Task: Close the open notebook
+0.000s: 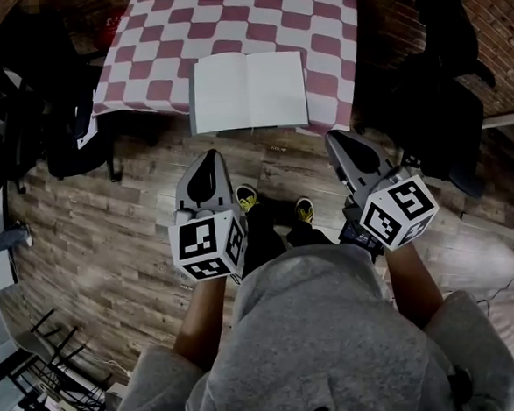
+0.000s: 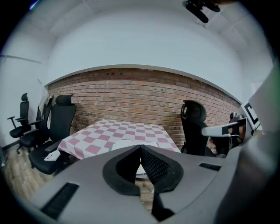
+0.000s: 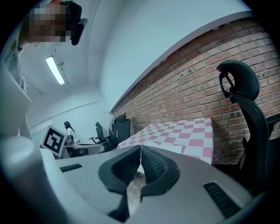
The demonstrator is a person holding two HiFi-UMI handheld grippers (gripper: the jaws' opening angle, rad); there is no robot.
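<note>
Left gripper [image 1: 208,155]: jaws fully together, nothing between them. Right gripper [image 1: 336,138]: same, closed and empty. Both are over the wood floor [image 1: 110,237], short of the table [image 1: 226,18], tips aimed at it.

Notebook [image 1: 249,91] lies open and flat on the red/white checked cloth, at the table edge nearest the grippers. It's ahead of both and apart from them: left page roughly in line with the left gripper, right page ahead and slightly inboard of the right one. The pages look plain white, no readable writing.

The only print close by is the black/white square markers on the left cube [image 1: 209,243] and right cube [image 1: 398,212]. A red item [image 1: 117,21] at the table's far left corner may carry lettering, too small to read.

Black office chairs [image 1: 67,126] flank the table.
</note>
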